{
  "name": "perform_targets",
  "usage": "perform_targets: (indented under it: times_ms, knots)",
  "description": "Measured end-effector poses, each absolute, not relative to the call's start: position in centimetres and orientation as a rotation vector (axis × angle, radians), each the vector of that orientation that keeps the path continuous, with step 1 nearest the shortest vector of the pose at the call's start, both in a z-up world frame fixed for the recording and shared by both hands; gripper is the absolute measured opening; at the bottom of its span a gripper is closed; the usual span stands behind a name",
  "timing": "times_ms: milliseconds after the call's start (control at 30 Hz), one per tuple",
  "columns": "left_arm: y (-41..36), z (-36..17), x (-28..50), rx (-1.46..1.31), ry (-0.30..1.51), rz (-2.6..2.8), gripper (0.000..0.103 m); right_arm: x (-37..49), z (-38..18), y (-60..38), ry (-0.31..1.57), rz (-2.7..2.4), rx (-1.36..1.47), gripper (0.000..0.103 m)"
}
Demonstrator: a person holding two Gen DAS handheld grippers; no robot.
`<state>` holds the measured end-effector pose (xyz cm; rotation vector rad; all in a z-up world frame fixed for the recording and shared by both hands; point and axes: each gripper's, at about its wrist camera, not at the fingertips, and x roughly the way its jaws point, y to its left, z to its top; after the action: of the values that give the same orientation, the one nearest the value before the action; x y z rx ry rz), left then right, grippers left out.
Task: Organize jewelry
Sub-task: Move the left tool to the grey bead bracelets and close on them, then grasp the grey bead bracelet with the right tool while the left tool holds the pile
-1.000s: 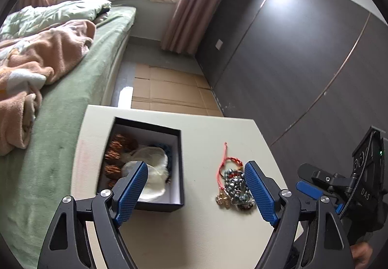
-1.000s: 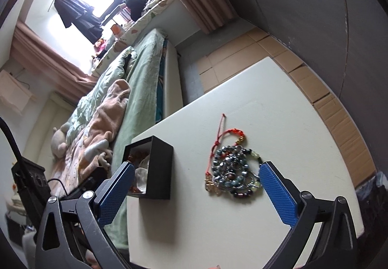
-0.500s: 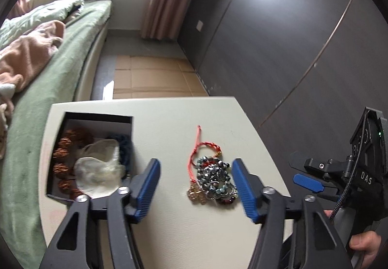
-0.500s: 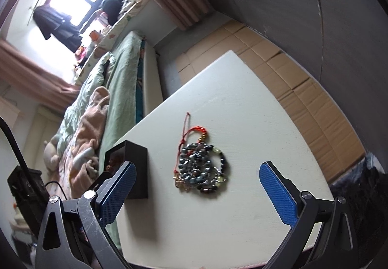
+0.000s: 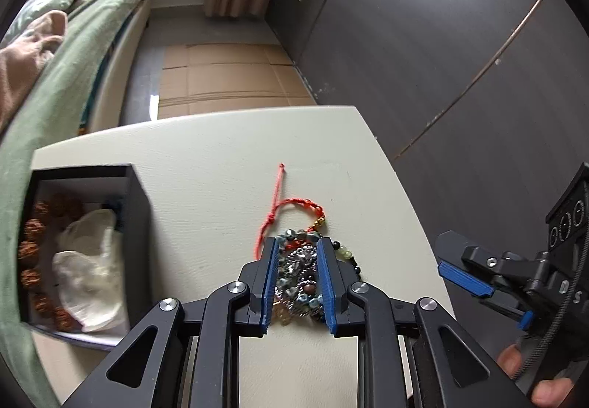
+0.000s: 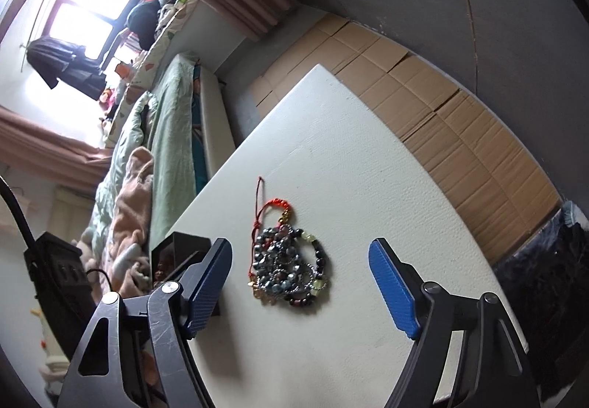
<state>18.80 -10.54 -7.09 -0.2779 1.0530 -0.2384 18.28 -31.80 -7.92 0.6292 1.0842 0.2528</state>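
Note:
A heap of beaded bracelets (image 5: pixel 297 273) with a red cord bracelet (image 5: pixel 291 209) lies on the white table (image 5: pixel 221 165). My left gripper (image 5: pixel 296 249) is down over the heap, its blue jaws narrowed around the beads and touching them. A black jewelry box (image 5: pixel 138 224) stands to the left, holding brown bead bracelets (image 5: pixel 31 249) and a white pouch (image 5: pixel 92 261). My right gripper (image 6: pixel 300 261) is open and empty, held above the table with the heap (image 6: pixel 289 268) between and beyond its fingers; it also shows in the left wrist view (image 5: pixel 464 277).
A bed with green sheets (image 5: pixel 73 51) runs along the table's left side. Flattened cardboard (image 5: pixel 228 77) covers the floor beyond the table. A dark wall (image 5: pixel 423 40) stands to the right. The box's corner shows in the right wrist view (image 6: pixel 176 249).
My left gripper has moved right and down from the box side onto the bracelet heap, and its jaws have closed in around the beads. The right gripper has drawn back slightly and stayed open.

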Motion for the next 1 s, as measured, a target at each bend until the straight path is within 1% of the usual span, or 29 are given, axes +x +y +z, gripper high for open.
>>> perform_targets:
  times_ms: [133, 600, 733, 767, 800, 900, 1000]
  knots:
    - [-11.1, -8.3, 19.6, -0.258, 1.089, -0.241, 0.018, 18.3, -8.3, -32.3, 1.095, 0.230, 0.643, 0.076]
    - [-11.5, -11.6, 20.6, -0.224, 1.151, -0.164, 0.015, 19.2, -9.1, -32.9, 1.121, 0.188, 0.631, 0.076]
    - [-12.0, -11.6, 20.4, -0.182, 1.137, -0.160, 0.015, 19.2, -9.0, -32.8, 1.123, 0.193, 0.627, 0.076]
    - [-11.9, -11.6, 20.4, -0.188, 1.137, -0.161, 0.013, 19.1, -9.1, -32.7, 1.125, 0.194, 0.626, 0.076]
    - [-11.8, -11.6, 20.5, -0.195, 1.138, -0.157, 0.009, 19.1, -9.1, -32.6, 1.127, 0.195, 0.625, 0.076]
    - [-10.9, -11.3, 20.0, -0.279, 1.139, -0.190, 0.009, 19.1, -9.1, -32.1, 1.130, 0.200, 0.613, 0.076]
    - [-10.4, -9.3, 19.0, -0.293, 1.078, -0.220, 0.009, 18.9, -9.1, -31.5, 1.128, 0.211, 0.598, 0.076]
